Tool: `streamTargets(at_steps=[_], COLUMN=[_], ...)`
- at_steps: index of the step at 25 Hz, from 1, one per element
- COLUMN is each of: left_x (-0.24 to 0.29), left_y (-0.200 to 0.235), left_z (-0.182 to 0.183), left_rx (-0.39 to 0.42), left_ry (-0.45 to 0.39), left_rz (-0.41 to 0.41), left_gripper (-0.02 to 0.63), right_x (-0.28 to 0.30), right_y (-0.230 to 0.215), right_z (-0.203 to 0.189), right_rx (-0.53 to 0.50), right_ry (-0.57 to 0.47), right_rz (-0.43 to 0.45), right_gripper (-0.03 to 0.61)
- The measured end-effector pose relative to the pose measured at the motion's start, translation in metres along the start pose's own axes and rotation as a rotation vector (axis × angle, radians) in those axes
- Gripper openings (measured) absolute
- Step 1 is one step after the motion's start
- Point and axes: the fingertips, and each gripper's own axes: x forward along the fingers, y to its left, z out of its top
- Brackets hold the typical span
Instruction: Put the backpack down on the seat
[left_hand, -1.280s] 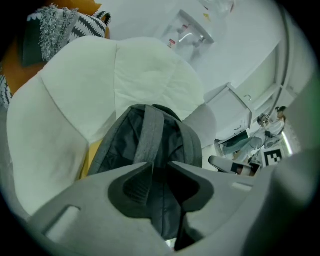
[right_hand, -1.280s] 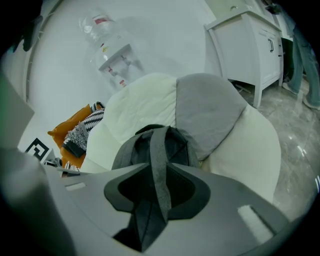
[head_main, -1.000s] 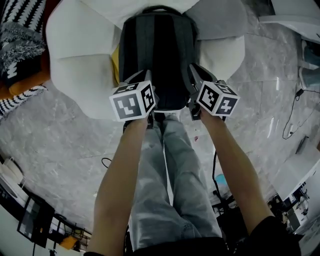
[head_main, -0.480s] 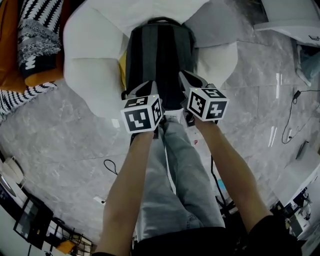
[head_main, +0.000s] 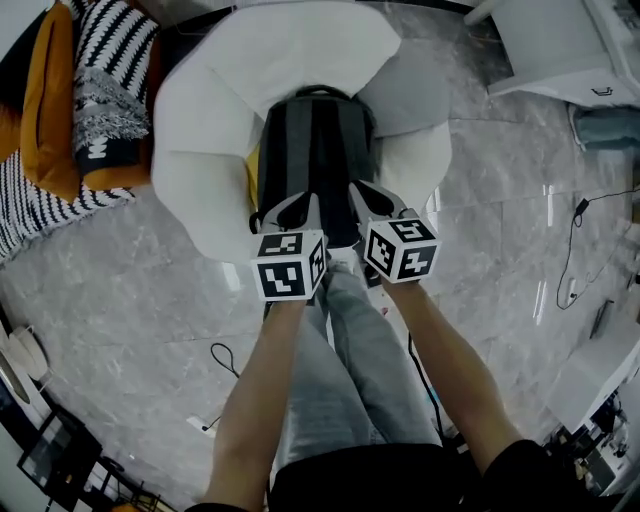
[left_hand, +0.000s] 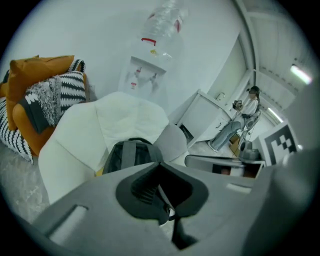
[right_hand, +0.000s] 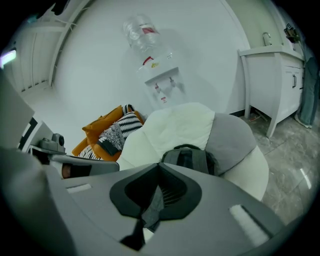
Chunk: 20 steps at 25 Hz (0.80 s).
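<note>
Left tool (left_hand: 161, 172) closed, right tool (right_hand: 159, 172) pinching flat webbing strap (right_hand: 153, 202), dark backpack (head_main: 318, 150) on rounded white seat (head_main: 200, 170)

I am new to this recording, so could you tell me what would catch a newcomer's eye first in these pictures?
A dark backpack stands out first, resting on the seat of a white armchair in the upper centre of the head view. Just before it are the left tongs and right tongs, each carrying a black-and-white marker cube, the right ones shut on a thin grey strap. Orange and striped cushions lie left of the armchair.
</note>
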Motion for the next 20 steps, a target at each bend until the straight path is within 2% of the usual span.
streamTargets(at_steps=[5, 11, 20], left_x=[-0.027, -0.073, -0.130], left_y=[-0.015, -0.045, -0.093], left_z=[0.030, 0.064, 0.124], left_rx=[0.079, 0.070, 0.085], left_ry=[-0.032, -0.106, -0.228], left_rz=[-0.020, 0.003, 0.004], left_gripper=[0.000, 0.000, 0.000], right_x=[-0.019, -0.071, -0.134], right_y=[0.022, 0.039, 0.074], right_z=[0.035, 0.085, 0.153], right_rx=[-0.007, 0.085, 0.024], right_ry=[-0.027, -0.129, -0.243], right_rz=[0.011, 0.022, 0.050], right_gripper=[0.006, 0.006, 0.006])
